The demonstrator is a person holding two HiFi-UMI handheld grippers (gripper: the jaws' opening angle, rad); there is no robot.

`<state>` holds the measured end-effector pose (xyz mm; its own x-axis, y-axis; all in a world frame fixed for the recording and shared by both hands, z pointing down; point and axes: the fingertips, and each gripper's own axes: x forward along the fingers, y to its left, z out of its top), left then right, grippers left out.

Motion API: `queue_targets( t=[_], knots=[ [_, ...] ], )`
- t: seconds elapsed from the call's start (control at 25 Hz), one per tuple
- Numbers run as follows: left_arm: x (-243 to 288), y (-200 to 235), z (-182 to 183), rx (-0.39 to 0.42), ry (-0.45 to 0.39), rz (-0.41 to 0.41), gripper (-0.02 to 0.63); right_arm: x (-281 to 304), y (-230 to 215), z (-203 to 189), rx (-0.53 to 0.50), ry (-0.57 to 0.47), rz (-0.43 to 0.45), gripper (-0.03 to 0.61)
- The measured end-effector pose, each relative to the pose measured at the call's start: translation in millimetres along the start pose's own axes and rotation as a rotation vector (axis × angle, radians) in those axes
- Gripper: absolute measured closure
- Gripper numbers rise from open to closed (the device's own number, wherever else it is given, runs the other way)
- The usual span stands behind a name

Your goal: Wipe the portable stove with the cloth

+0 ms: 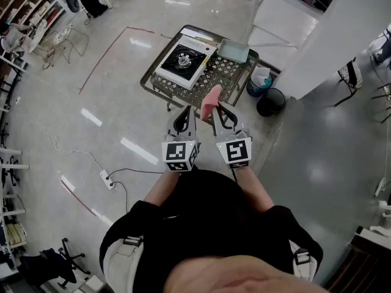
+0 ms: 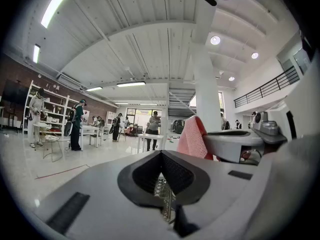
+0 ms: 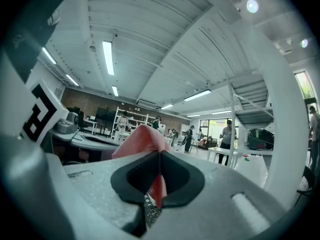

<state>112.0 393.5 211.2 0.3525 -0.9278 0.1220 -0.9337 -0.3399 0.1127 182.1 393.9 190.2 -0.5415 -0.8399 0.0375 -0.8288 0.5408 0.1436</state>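
Closest in, filling the bottom of the frame, is the person's dark-clad chest (image 1: 208, 224), both arms reaching forward. The right claw (image 1: 215, 107) is clamped shut on the pink cloth (image 1: 211, 96), which stands up from its tip at mid-frame; its own view shows the fabric pinched between the jaws. The left claw (image 1: 186, 110) beside it is closed too, with nothing in it. The portable stove (image 1: 183, 60) sits in the upper middle of the frame on a metal lattice worktop (image 1: 153, 85), well apart from the cloth.

To my eye the cloth is light and floppy. Held by one edge it would drag and bunch, so a fuller bundle in the jaws looks wiser. The stove seems stiff but light, liable to slide on the lattice, and the free claw might steady its edge.
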Motion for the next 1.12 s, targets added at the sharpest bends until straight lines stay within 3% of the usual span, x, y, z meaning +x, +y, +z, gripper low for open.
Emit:
queue_targets(
  t=[0.4, 0.64, 0.88, 1.12],
  knots=[
    [-23, -2, -38, -0.004, 0.098, 0.038, 0.615, -8, 28, -30, 0.020, 0.073, 0.073, 0.565],
    [-37, -3, -68, 0.005, 0.162, 0.051, 0.615, -12, 31, -63, 0.058, 0.102, 0.069, 0.565],
    [-31, 21, -74, -0.015, 0.169, 0.064, 0.615, 5, 36, -75, 0.067, 0.136, 0.066, 0.565],
    [0, 70, -72, -0.061, 0.175, 0.051, 0.615, 60, 37, -74, 0.027, 0.168, 0.065, 0.563]
  ],
)
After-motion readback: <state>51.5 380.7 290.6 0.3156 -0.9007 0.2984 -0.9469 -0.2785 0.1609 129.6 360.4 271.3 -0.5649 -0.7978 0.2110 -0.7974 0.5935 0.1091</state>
